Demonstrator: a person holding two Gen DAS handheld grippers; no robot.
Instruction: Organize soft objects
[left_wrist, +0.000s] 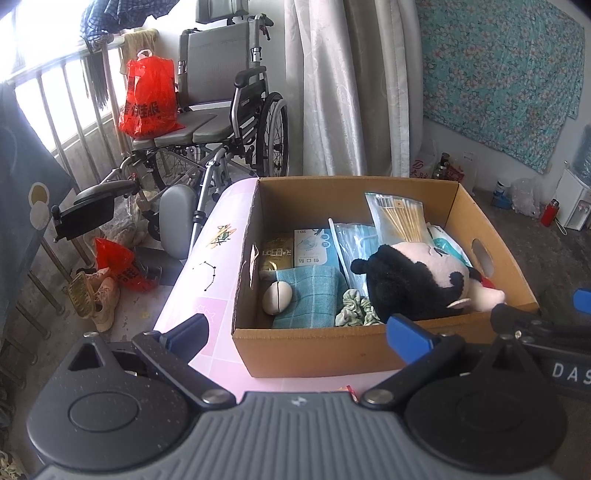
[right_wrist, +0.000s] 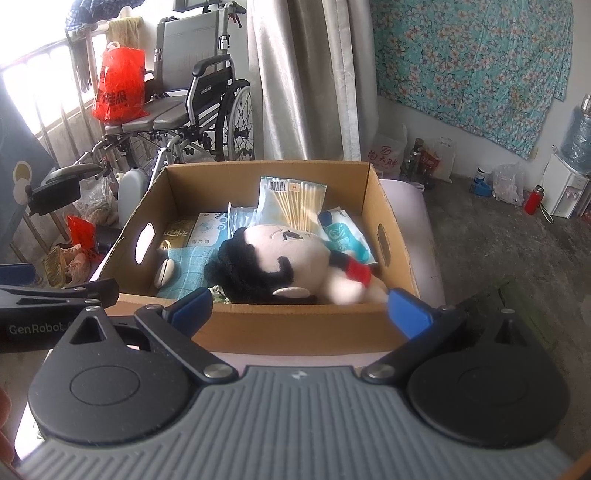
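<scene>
Left wrist view: the left gripper (left_wrist: 299, 334) hangs in front of the near wall of a cardboard box (left_wrist: 314, 347) that stands on a pink bench (left_wrist: 207, 266); its jaws are spread wide and hold nothing. Inside the box a plush toy (left_wrist: 417, 280) with black hair and a pale face lies on its side toward the right, touching a green scrunchie (left_wrist: 356, 312) at the near wall. A folded teal cloth (left_wrist: 306, 295) lies to the left with a small white oval object (left_wrist: 277, 297) resting at its edge. Packets of cotton swabs (left_wrist: 399, 218) and face masks (left_wrist: 356, 245) lean behind the toy. In the right wrist view the right gripper (right_wrist: 299, 308) sits just before the same box wall, jaws wide apart and empty, the plush toy (right_wrist: 273, 264) right beyond them. A wheelchair (left_wrist: 229, 110) stands behind with a red bag (left_wrist: 149, 98) on its seat
</scene>
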